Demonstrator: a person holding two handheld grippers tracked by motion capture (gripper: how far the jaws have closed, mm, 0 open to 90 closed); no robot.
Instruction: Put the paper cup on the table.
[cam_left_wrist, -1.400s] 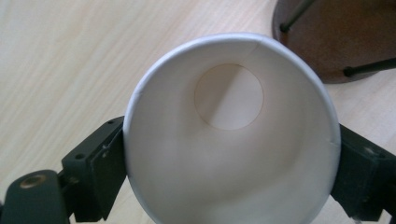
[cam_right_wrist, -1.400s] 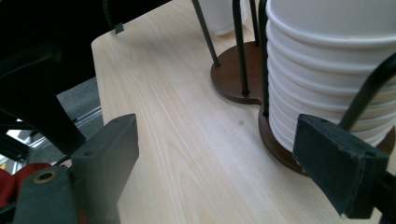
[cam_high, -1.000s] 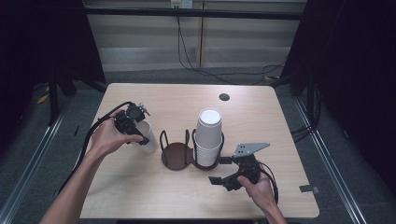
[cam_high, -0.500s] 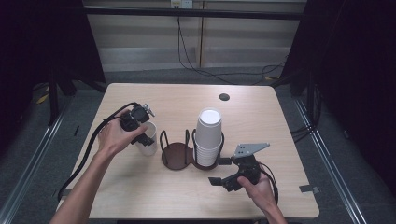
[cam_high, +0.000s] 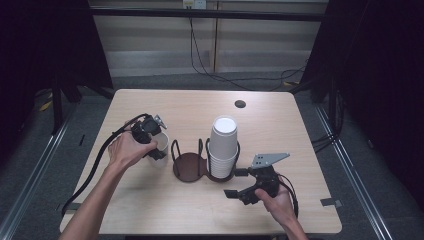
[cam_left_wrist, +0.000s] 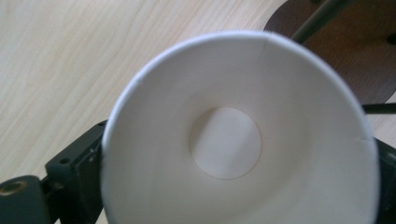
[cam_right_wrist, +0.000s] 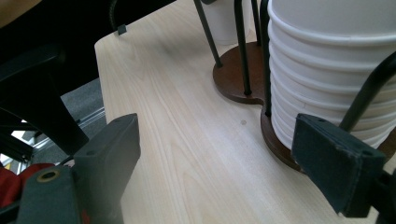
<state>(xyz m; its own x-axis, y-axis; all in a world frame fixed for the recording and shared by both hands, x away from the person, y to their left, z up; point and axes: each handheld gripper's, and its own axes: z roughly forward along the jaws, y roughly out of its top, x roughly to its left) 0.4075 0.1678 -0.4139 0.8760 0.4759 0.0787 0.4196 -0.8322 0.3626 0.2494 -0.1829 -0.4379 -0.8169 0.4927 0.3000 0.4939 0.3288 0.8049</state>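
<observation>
High view
Table (cam_high: 165, 210): pale wood, with a small dark hole (cam_high: 240, 104) toward 1 o'clock of its middle.
Holder (cam_high: 187, 165): brown two-bay base with black wire loops, near the table's middle.
Stack (cam_high: 223, 147): white cups nested upside down in the holder's bay at 3 o'clock.
Other bay: bare brown base, at 9 o'clock of the stack.
Left gripper (cam_high: 150, 140): in the person's left hand (cam_high: 125, 150), at 9 o'clock of the holder, clamped on the cup.
Cup (cam_high: 161, 147): single, white, between the left jaws, just beside the holder's bare bay; whether it touches the table cannot be told.
Right gripper (cam_high: 239, 184): in the right hand (cam_high: 274, 200), at 5 o'clock of the stack, jaws spread and holding nothing, near the holder but apart from it.

Left gripper view
Cup (cam_left_wrist: 238, 135): seen straight into its mouth, round bottom in the middle, rim blurred.
Jaws: black, pressed against the cup wall at 8 o'clock and 3 o'clock.
Holder (cam_left_wrist: 364, 51): brown base and a wire at 1 o'clock, just beyond the rim.
Table (cam_left_wrist: 60, 70): wood grain at 10 o'clock.

Right gripper view
Right gripper (cam_right_wrist: 219, 154): jaws wide apart, bare table between them.
Stack (cam_right_wrist: 322, 70): at 2 o'clock, ringed rims inside black wire, close behind the jaw at 4 o'clock.
Holder (cam_right_wrist: 233, 77): bare bay at 12 o'clock.
Cup (cam_right_wrist: 224, 21): white wall at 12 o'clock, behind the wires.
</observation>
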